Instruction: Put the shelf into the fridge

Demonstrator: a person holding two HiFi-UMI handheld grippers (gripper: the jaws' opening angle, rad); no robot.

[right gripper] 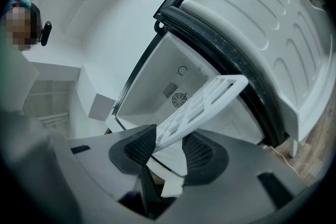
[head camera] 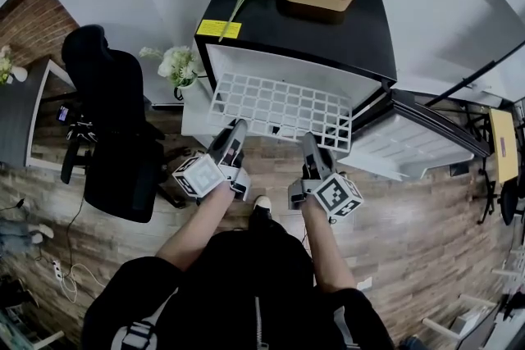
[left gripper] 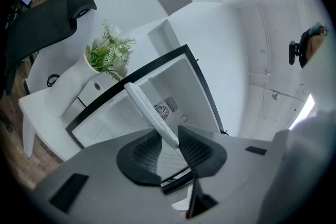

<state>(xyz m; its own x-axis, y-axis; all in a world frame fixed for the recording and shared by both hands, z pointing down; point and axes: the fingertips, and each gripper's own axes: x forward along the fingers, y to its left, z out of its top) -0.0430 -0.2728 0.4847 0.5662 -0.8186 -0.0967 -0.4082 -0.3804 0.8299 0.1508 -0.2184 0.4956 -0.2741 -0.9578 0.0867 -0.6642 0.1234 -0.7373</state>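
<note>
Currently, both grippers are holding the shelf by its near edge at the centre of the head view; the left gripper is clamping the left end of that edge, and the right gripper is clamping the right end. In the left gripper view the jaws are pinching the shelf, seen edge-on; in the right gripper view the jaws are likewise gripping the shelf on its white grid. The fridge is standing at upper centre; its door is hanging open toward the right of the frame; the white cavity is facing the person. The shelf is hovering roughly level in front of the opening; whether its far edge is already inside the mouth cannot be told. Judged progress: pickup and approach are done; insertion is at most just starting; pushing the shelf fully in, seating it and releasing both grippers are left.
</note>
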